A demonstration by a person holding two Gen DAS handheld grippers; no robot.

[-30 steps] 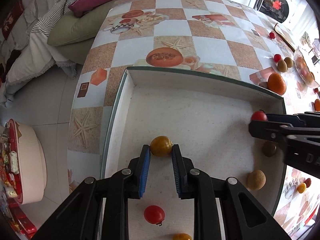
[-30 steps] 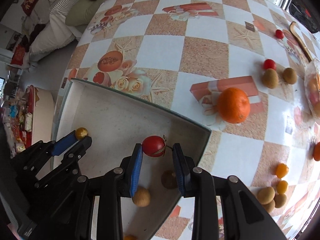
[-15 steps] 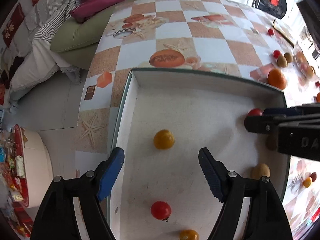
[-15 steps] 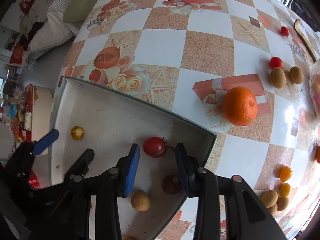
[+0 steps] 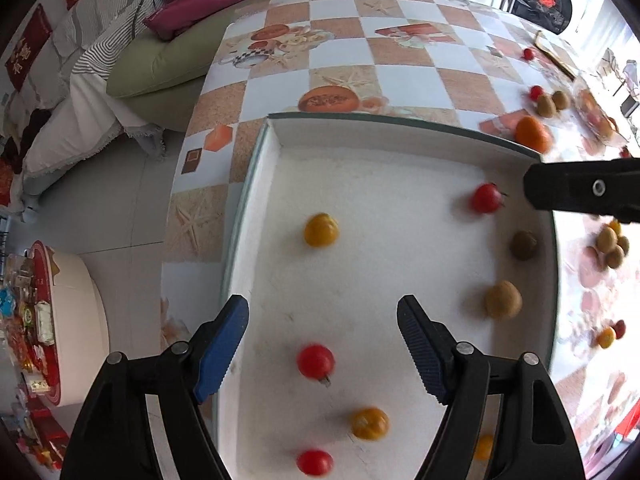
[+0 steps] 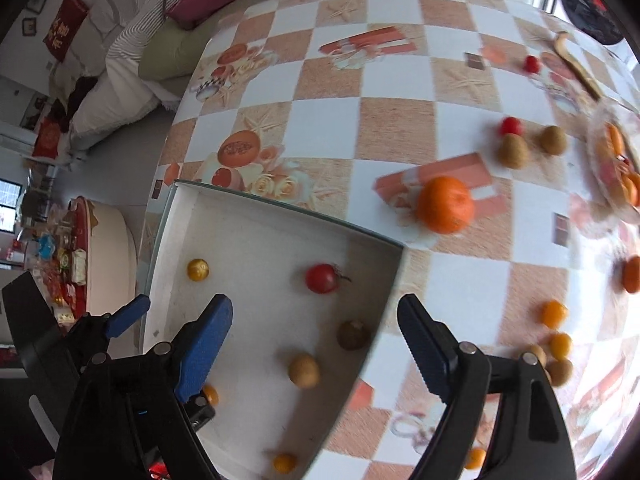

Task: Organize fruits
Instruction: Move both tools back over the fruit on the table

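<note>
A white tray (image 5: 276, 136) lies on the checkered table and holds small fruits. In the left wrist view a yellow tomato (image 5: 321, 230) lies near its left side and a red tomato (image 5: 486, 197) near its far right corner. My left gripper (image 5: 323, 340) is open and empty above the tray. My right gripper (image 6: 316, 340) is open and empty over the tray's right corner; the red tomato (image 6: 322, 278) and yellow tomato (image 6: 198, 269) lie ahead of it. Brown fruits (image 6: 304, 370) also lie in the tray.
A large orange (image 6: 445, 204), brown fruits (image 6: 514, 151), red tomatoes (image 6: 511, 125) and small yellow fruits (image 6: 554, 313) lie loose on the table right of the tray. A plate of fruit (image 6: 616, 172) stands far right. The table's left edge drops to the floor.
Both grippers opened and drew back. The left one let go of the yellow tomato and the right one let go of the red tomato; both fruits now rest in the tray.
</note>
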